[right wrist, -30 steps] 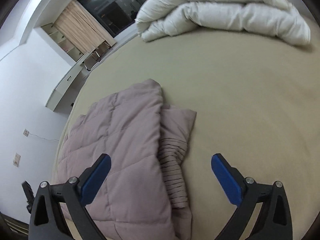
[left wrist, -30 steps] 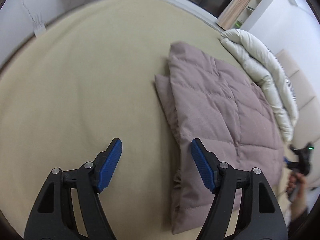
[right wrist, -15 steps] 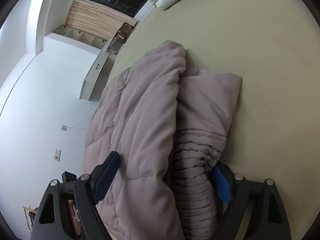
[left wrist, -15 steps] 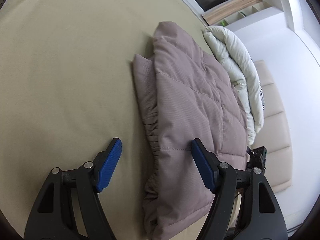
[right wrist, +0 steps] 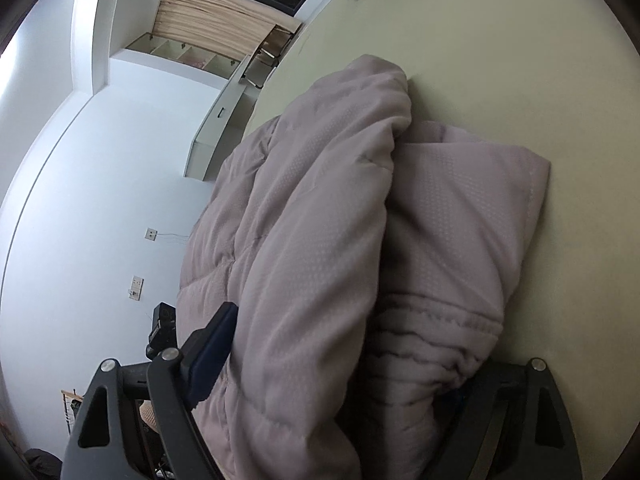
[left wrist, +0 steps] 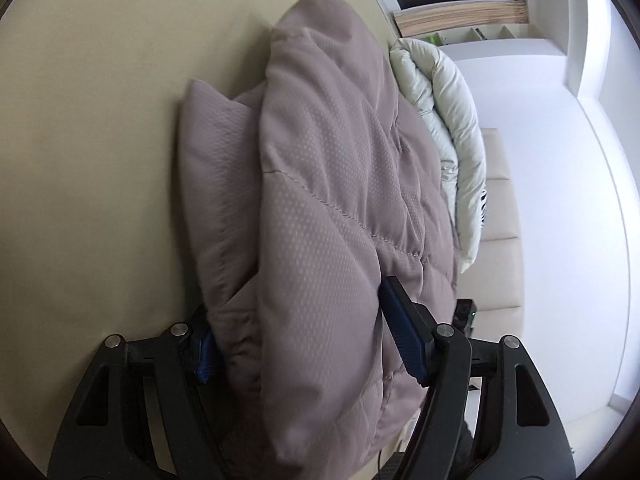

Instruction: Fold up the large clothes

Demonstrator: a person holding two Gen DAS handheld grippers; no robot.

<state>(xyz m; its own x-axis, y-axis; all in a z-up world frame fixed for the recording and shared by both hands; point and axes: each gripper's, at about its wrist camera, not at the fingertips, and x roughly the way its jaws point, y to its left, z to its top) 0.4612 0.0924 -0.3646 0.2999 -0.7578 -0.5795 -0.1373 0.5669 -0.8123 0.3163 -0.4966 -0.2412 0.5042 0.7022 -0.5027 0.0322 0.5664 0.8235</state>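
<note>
One big tan bed (left wrist: 88,128) under it all, bare on the left side in the left view. One puffy mauve coat (left wrist: 320,216), folded up in thick layers, lying on the bed with its long way running straight off from both cameras. One rolled white blanket (left wrist: 452,136) just past the coat, by a pale headboard (left wrist: 500,240). One light curtain (right wrist: 216,16) next to a dark window far off. Two wall plugs (right wrist: 151,234) on the white wall. Left gripper (left wrist: 294,338) spread wide around the near end of the coat, blue pads (left wrist: 400,336) touching cloth on each side. Right gripper (right wrist: 340,364) spread wide around the coat too, one pad (right wrist: 212,354) against the top layer, the other buried under the ribbed cuff (right wrist: 424,344).
</note>
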